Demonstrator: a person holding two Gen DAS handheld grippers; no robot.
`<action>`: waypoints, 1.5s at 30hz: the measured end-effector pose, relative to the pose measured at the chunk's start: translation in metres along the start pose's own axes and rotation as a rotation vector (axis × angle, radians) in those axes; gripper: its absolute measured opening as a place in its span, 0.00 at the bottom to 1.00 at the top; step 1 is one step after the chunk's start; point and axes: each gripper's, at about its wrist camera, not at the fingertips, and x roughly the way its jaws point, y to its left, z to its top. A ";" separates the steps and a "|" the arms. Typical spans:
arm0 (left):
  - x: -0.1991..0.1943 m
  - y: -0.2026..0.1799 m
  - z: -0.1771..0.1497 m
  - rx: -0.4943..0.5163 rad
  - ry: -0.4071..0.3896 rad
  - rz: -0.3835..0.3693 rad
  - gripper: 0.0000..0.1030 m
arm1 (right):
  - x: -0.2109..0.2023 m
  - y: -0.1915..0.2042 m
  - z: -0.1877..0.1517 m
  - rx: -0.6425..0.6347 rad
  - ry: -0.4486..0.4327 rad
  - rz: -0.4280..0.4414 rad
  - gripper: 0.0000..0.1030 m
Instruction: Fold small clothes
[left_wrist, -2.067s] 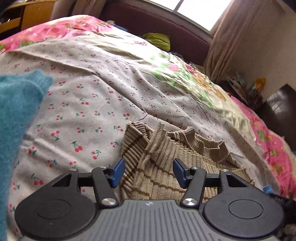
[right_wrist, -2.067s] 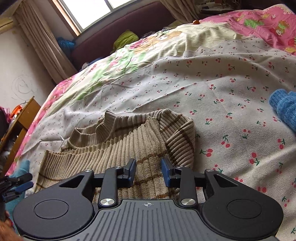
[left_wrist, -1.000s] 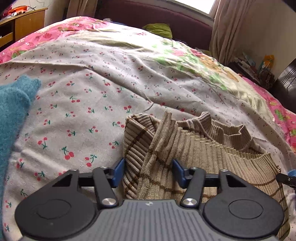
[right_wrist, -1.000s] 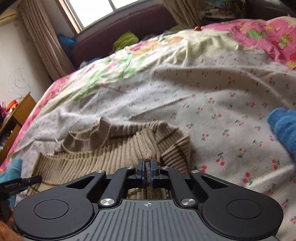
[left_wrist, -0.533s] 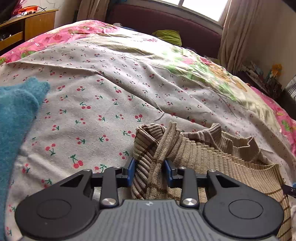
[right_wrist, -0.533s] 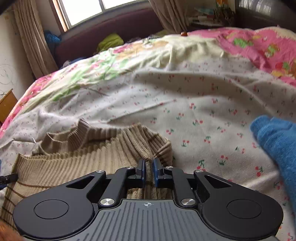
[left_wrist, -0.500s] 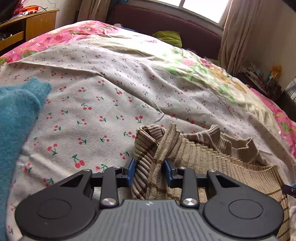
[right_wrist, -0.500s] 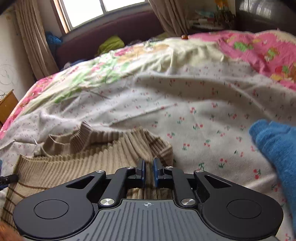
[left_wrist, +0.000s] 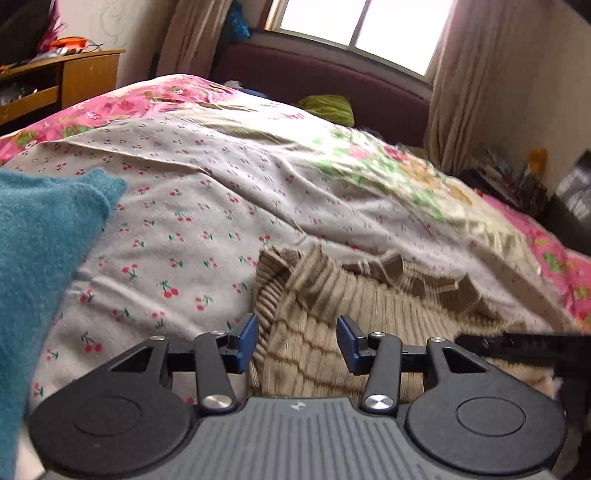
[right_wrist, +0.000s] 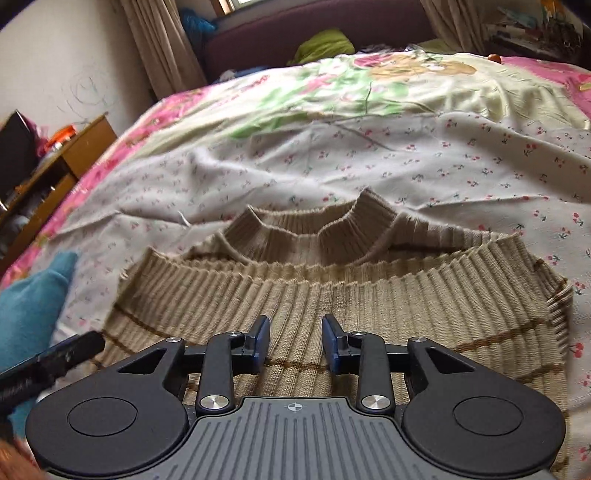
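A beige ribbed sweater with thin brown stripes lies on a bed covered by a white sheet printed with small red cherries. The sweater's collar faces the far end of the bed, toward a dark headboard and a window with curtains.

The right hand-held gripper sits low over the middle of the sweater, its blue-padded fingers spread apart with nothing between them but the knit below. The left hand-held gripper is at the sweater's side edge, where the fabric bunches up in a fold; its fingers are also parted, wider than the right pair, and grip nothing. Whether either gripper touches the knit cannot be told.

A teal knitted garment lies beside the sweater, filling the left edge of the left wrist view. Farther up the bed, a floral quilt in pink, green and cream covers the mattress. A wooden cabinet stands beside the bed
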 end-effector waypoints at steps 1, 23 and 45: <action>0.002 -0.002 -0.003 0.019 0.008 0.003 0.55 | 0.001 -0.001 0.000 -0.004 0.000 -0.004 0.06; 0.021 0.006 -0.021 0.092 0.027 0.097 0.67 | 0.020 -0.005 0.004 0.053 -0.069 -0.049 0.04; -0.001 -0.019 -0.039 0.294 0.081 0.078 0.70 | -0.079 -0.050 -0.074 -0.069 -0.085 -0.121 0.05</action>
